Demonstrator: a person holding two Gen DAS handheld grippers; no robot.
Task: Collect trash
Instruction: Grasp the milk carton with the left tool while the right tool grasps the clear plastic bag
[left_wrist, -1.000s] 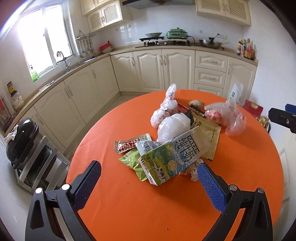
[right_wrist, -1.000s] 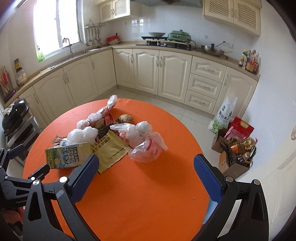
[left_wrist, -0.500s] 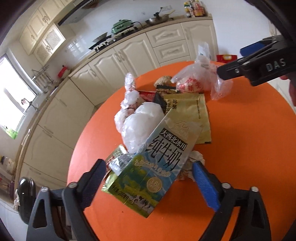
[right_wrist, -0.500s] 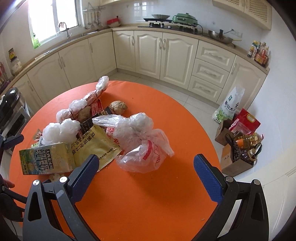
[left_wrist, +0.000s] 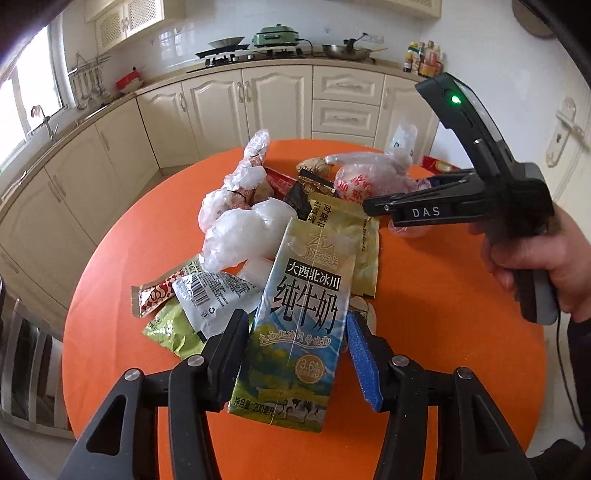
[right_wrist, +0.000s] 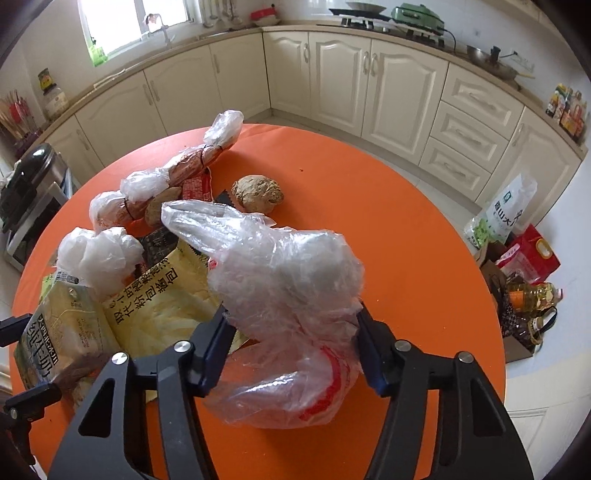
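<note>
A pile of trash lies on the round orange table. My left gripper has its jaws on both sides of a flattened milk carton, closed in against its edges. My right gripper has its jaws on both sides of a crumpled clear plastic bag with red print, pressing its sides. The same bag and the right gripper's body show in the left wrist view. The carton also shows in the right wrist view.
The pile also holds white plastic bags, a yellow pouch, snack wrappers, tied sausage-like bags and a brown lump. Kitchen cabinets ring the table. Groceries sit on the floor at right.
Both grippers moved forward into the pile and narrowed. The left jaws now flank the milk carton and the right jaws flank the clear plastic bag.
</note>
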